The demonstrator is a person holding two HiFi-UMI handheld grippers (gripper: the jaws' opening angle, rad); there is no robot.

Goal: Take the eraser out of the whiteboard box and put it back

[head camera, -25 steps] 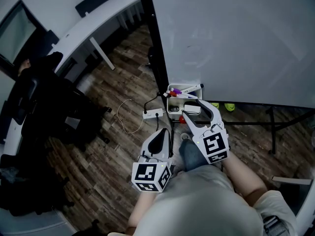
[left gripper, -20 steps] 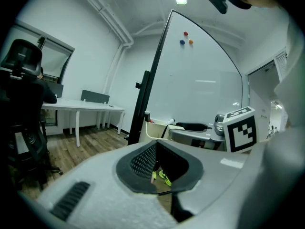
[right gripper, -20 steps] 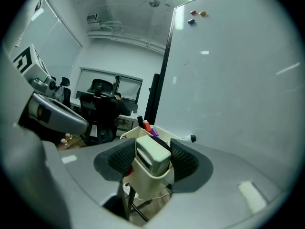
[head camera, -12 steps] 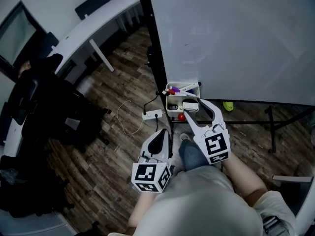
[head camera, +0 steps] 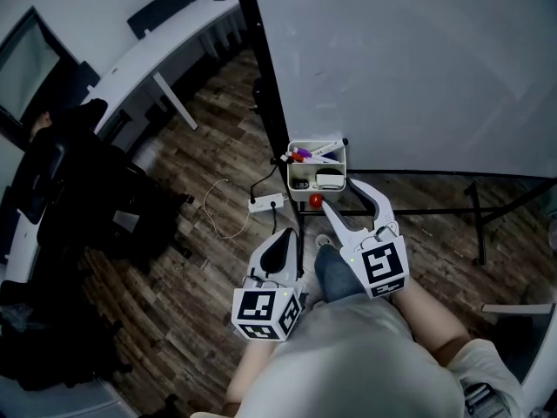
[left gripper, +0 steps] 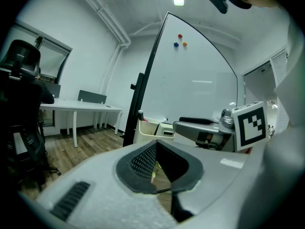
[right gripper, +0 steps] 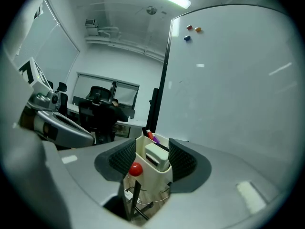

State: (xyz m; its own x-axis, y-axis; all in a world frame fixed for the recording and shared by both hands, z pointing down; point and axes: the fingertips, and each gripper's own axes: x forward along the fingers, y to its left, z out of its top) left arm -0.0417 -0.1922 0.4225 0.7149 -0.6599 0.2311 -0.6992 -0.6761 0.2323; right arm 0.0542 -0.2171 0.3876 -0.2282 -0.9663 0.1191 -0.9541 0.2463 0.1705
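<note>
The white whiteboard box (head camera: 300,171) hangs at the bottom corner of the whiteboard, with markers (head camera: 306,155) in its far side. The white eraser (head camera: 329,179) lies inside the box. My right gripper (head camera: 343,193) is open, just short of the box, and holds nothing. In the right gripper view the box (right gripper: 148,181) and the eraser (right gripper: 157,156) show beyond the two dark pads (right gripper: 125,159), which do not touch them. A red ball-shaped magnet (right gripper: 136,169) sits at the box's front. My left gripper (head camera: 278,249) hangs low by the person's knee, shut and empty.
The whiteboard (head camera: 418,68) stands on a black frame (head camera: 270,103) with a crossbar (head camera: 435,209) near the floor. A power strip with a cable (head camera: 265,203) lies on the wooden floor. A black office chair (head camera: 87,190) and a white desk (head camera: 165,42) are at the left.
My right gripper has drawn back and up from the box, and the eraser that lay between its jaws now rests in the box. The left gripper has not moved.
</note>
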